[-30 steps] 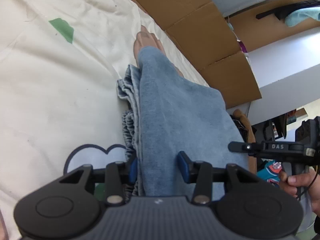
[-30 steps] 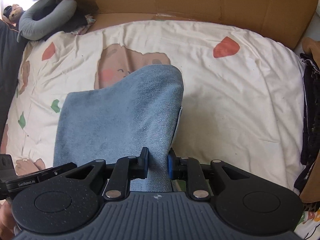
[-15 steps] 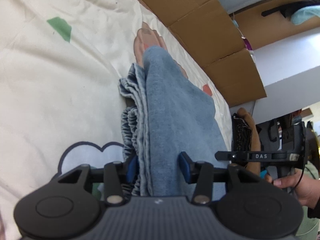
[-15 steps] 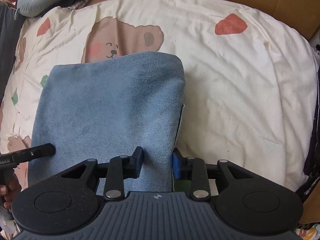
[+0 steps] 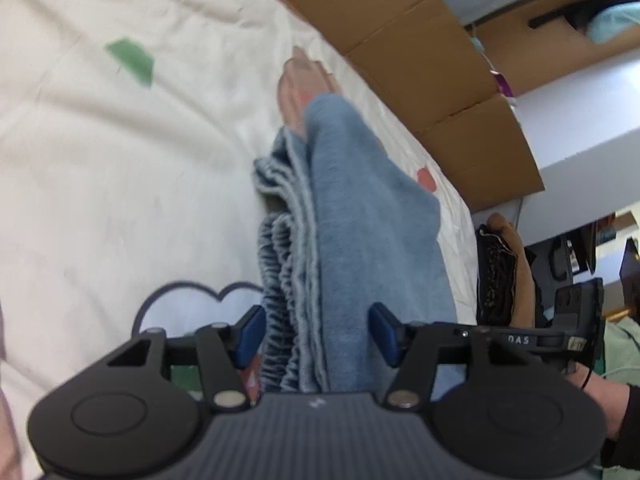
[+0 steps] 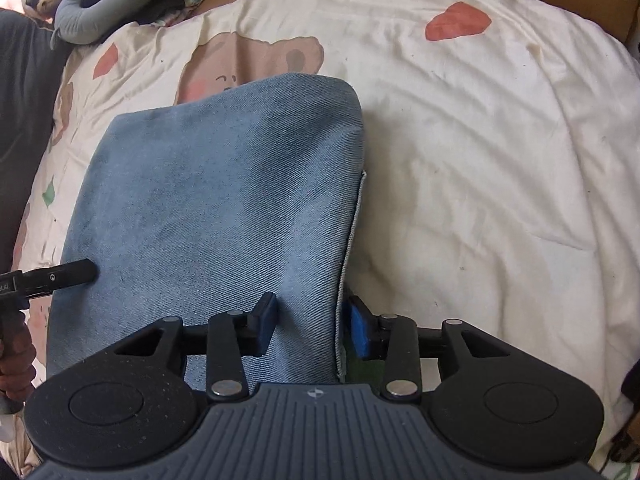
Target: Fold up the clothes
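A cream bedsheet printed with a bear, red patches and green patches fills both of my views, with cardboard walling it off along the far edge, from 12 to 2 o'clock in the left wrist view. On the sheet lies the folded blue denim garment, a thick stack whose rounded fold points toward 12 o'clock and covers the lower part of the bear. In the left wrist view the garment runs from 6 o'clock up toward centre, its gathered waistband layers showing along its left edge.

My right gripper has its jaws spread, the garment's right edge lying between them; the left pad rests on the denim, the blue right pad stands just off the hem. My left gripper is also spread wide, the stacked waistband edges sitting between its blue pads without being pinched. From the right wrist view my left gripper's black finger pokes in at 9 o'clock, its tip on the denim, my hand below it at 8 o'clock.

A grey neck pillow sits off the sheet at 11 o'clock in the right view. A cloud outline shows on the sheet at 7 o'clock in the left view.
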Demonstrator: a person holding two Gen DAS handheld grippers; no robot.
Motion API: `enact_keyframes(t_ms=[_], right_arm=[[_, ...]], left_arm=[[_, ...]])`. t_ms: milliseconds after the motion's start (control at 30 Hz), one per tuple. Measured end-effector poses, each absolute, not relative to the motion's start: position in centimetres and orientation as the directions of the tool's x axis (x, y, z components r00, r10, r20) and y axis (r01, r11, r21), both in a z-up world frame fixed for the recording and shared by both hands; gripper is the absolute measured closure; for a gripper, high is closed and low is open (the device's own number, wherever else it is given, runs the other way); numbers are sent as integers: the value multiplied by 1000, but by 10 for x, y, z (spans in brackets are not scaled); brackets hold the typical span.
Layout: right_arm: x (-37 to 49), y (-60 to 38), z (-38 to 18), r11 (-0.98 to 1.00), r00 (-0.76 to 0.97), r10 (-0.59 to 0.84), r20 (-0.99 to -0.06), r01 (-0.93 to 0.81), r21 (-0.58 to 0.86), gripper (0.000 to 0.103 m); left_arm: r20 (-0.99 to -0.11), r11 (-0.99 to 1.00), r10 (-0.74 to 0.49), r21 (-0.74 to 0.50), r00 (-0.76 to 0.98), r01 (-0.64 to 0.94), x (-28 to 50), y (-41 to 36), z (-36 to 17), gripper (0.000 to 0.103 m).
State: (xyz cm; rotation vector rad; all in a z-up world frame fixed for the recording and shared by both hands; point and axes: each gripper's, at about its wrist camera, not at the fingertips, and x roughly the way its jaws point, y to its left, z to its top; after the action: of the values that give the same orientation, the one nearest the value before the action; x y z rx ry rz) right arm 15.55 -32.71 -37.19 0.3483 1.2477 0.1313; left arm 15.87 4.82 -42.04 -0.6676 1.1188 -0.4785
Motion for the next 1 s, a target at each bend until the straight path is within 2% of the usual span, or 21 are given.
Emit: enact_keyframes(t_ms=[33, 467, 567, 633, 667, 700, 833, 1000], right_arm=[[156, -328, -373, 939, 318, 289, -903, 89, 332, 60], [154, -332, -381, 927, 322, 308, -895, 110, 359, 60], [154, -338, -384, 908, 323, 332, -887, 147, 393, 60], [155, -338, -380, 910, 326, 334, -885, 135, 393, 62], [155, -336, -377, 913, 328, 334, -884, 120, 389, 68], [155, -335, -374, 914, 331, 337, -882, 112, 391, 70], [154, -341, -371, 898, 339, 367, -866, 114, 425, 71], [151, -353, -384, 839, 368, 431, -824, 172, 516, 66]], left_arm=[[-653, 701, -663, -714, 367, -3, 159, 49, -426, 33], [-580, 609, -759, -793, 294, 9, 177, 48, -446, 31], [-572, 598, -769, -801, 286, 6, 178, 50, -447, 39], [-568, 596, -771, -803, 289, 11, 176, 51, -445, 48], [-568, 597, -770, -802, 292, 13, 176, 51, -443, 49], [-570, 597, -769, -803, 290, 5, 176, 51, -442, 50], [-574, 596, -768, -803, 283, -11, 177, 49, -443, 49], [-573, 589, -776, -808, 263, -22, 180, 51, -447, 46]])
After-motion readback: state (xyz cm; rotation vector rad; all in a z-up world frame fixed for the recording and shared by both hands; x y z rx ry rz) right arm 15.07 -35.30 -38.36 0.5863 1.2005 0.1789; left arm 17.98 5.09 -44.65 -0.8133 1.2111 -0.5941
